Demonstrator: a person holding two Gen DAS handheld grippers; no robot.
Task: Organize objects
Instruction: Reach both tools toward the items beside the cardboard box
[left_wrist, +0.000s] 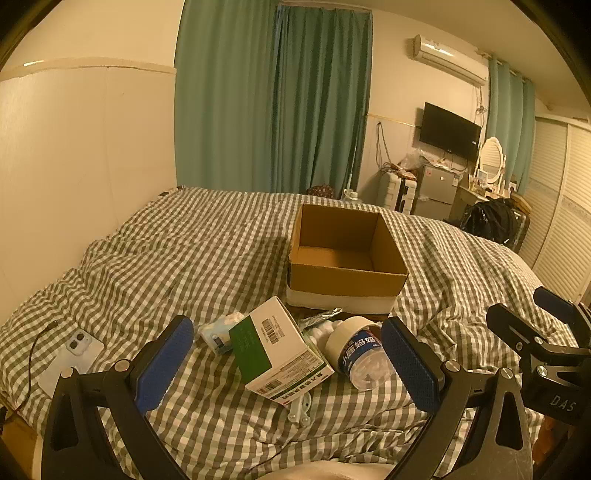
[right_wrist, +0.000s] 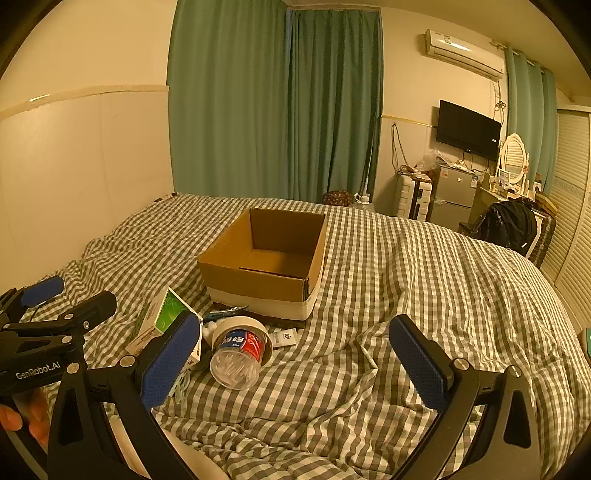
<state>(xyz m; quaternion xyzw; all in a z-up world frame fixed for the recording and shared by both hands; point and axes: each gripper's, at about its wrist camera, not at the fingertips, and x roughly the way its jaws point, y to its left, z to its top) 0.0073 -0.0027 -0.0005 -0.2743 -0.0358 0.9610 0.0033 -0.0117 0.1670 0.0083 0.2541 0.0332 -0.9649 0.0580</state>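
An empty open cardboard box (left_wrist: 343, 280) (right_wrist: 255, 280) stands on the checked bedcover. In front of it lies a small pile: a white and green medicine box (left_wrist: 280, 350) (right_wrist: 159, 317), a clear cotton-swab jar (left_wrist: 360, 350) (right_wrist: 240, 354) on its side, a pale blue tissue pack (left_wrist: 219, 330), a foil packet (left_wrist: 321, 317) and a small white tube (right_wrist: 284, 338). My left gripper (left_wrist: 288, 363) (right_wrist: 66, 299) is open just above the bed, with the medicine box and jar between its blue pads, touching neither. My right gripper (right_wrist: 297, 363) (left_wrist: 532, 314) is open to the right of the pile, with nothing in it.
A white phone (left_wrist: 74, 354) with a cable lies on the bedcover (right_wrist: 406, 277) at the left. A white plastic clip (left_wrist: 299, 408) lies under the medicine box. A hand (right_wrist: 22, 417) holds the left gripper's handle. The wall runs along the bed's left side; furniture stands beyond the far right.
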